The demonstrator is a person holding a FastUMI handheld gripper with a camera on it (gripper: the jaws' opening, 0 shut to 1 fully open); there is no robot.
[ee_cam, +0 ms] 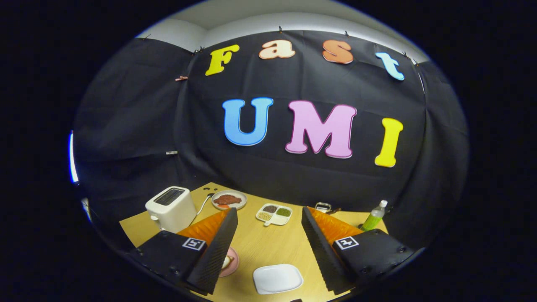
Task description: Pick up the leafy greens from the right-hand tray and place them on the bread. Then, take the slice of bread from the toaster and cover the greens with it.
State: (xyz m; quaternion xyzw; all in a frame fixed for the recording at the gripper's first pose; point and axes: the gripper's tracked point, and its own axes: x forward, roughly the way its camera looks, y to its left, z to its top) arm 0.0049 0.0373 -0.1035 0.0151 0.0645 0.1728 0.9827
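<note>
A light wooden counter (260, 247) stands before a black cloth wall, and the hand-held gripper (268, 209) hangs high above it. Its fingers are spread wide and nothing is between them.

Just beyond the fingertips lies a white divided tray (265, 220). One of its compartments holds a green filling (284, 212), which is probably the leafy greens, though it is too small to be sure. To the left stands a white toaster (170, 207); its slot looks dark, and it cannot be told whether a slice is inside. A pink plate (233, 264) shows beside the left finger with something pale on it, perhaps the bread, but the finger covers most of it. A bare white plate (277, 278) lies near, between the fingers.

Because the pink plate is hidden, this scene fits a moment before any greens are laid on the bread, and equally one where the sandwich is already closed.

For any grasp here, good work probably means:
- lowering the gripper first, since it is far from everything;
- coming from above and keeping the wide opening until the fingers stand on both sides of the item;
- closing gently, as leaves and bread crush easily.
</note>
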